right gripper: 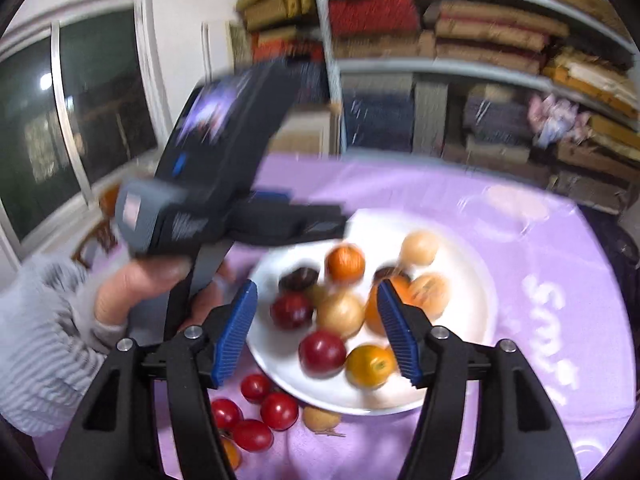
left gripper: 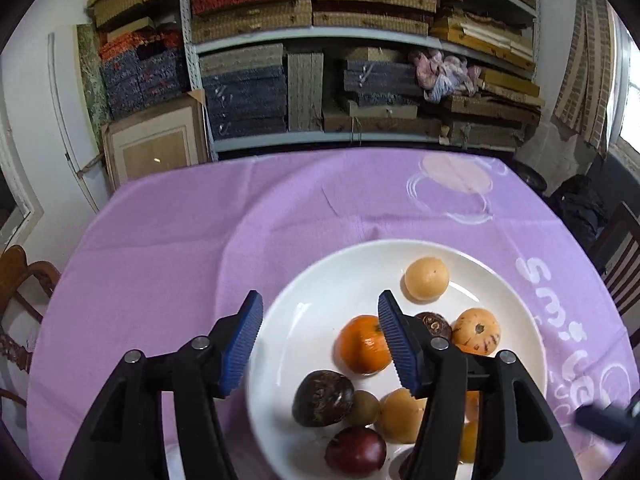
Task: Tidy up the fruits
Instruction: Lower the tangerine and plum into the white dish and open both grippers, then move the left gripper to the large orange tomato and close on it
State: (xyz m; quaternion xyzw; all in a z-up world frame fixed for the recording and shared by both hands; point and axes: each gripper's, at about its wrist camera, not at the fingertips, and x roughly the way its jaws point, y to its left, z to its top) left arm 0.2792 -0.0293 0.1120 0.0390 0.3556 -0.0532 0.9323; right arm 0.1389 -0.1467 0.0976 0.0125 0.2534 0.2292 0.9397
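Observation:
A white plate (left gripper: 304,320) on the purple tablecloth holds several fruits: an orange (left gripper: 362,346), a dark brown fruit (left gripper: 322,398), a dark red fruit (left gripper: 355,451) and pale yellow ones (left gripper: 426,279). My left gripper (left gripper: 320,344) is open and empty over the plate's left part. My right gripper (right gripper: 316,332) is open and empty above the plate (right gripper: 472,300), over a red fruit (right gripper: 322,353). Several small red tomatoes (right gripper: 279,411) and a tan fruit (right gripper: 321,418) lie on the cloth in front of the plate. The right wrist view is blurred.
The left gripper's body (right gripper: 224,168) and the hand (right gripper: 132,292) holding it fill the left of the right wrist view. Shelves of stacked mats (left gripper: 360,40) stand behind the table. Wooden chairs (left gripper: 24,280) stand at the table's sides.

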